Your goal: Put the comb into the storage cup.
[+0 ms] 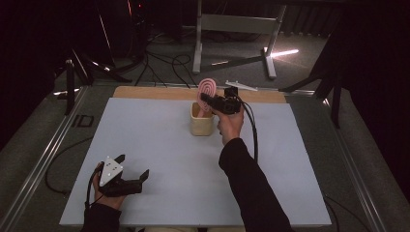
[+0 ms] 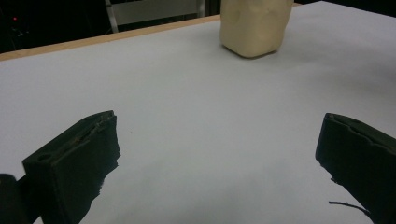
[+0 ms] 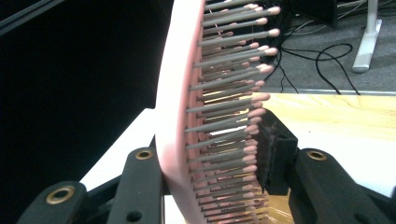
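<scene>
A pink hairbrush [image 1: 208, 89] with grey, pink-tipped bristles stands upright, its lower end over the mouth of a cream container [image 1: 201, 124] at the back middle of the table. My right gripper [image 1: 205, 101] is shut on the brush from the right. In the right gripper view the pink back of the brush [image 3: 177, 107] lies against one jaw and the bristles press on the other, with my right gripper [image 3: 210, 154] closed around them. My left gripper [image 1: 133, 165] rests open at the near left. Nothing lies between its jaws in the left gripper view [image 2: 219, 154], and the container [image 2: 254, 25] stands beyond.
A white sheet [image 1: 159, 159] covers the table, with a wooden strip [image 1: 145, 92] bare along the far edge. A small white bar [image 1: 241, 86] lies behind the container. On the dark floor beyond stand a white frame [image 1: 232, 29] and loose cables [image 1: 164, 63].
</scene>
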Available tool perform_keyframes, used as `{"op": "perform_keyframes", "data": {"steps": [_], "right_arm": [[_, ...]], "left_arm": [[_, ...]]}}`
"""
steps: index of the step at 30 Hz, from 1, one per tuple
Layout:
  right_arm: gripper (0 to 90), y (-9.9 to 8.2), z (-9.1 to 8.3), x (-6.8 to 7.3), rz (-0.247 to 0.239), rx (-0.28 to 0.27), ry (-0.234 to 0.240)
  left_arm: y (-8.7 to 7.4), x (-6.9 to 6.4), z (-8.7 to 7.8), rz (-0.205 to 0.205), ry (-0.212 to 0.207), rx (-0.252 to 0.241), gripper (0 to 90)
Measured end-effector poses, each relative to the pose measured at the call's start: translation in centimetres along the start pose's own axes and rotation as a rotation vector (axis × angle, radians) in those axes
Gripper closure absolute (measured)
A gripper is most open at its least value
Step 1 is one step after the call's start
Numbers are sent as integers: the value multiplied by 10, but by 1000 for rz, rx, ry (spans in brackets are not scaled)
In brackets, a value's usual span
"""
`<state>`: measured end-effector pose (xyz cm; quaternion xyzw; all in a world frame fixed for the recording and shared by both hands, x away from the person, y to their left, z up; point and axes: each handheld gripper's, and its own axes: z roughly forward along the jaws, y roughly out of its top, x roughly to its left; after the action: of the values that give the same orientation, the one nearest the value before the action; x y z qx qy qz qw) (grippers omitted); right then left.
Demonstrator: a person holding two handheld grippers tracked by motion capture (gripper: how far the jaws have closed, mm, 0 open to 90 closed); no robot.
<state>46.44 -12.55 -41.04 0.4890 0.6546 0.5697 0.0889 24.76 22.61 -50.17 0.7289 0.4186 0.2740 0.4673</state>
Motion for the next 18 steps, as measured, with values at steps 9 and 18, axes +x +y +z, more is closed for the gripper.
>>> {"op": "perform_keyframes", "data": {"steps": [9, 18], "right_arm": [[598, -3, 2, 0, 1, 5, -1], [593, -4, 3, 1, 3, 8, 1]], "left_arm": [[0, 0, 0, 1, -1, 0, 2], [0, 0, 0, 1, -1, 1, 2]]}}
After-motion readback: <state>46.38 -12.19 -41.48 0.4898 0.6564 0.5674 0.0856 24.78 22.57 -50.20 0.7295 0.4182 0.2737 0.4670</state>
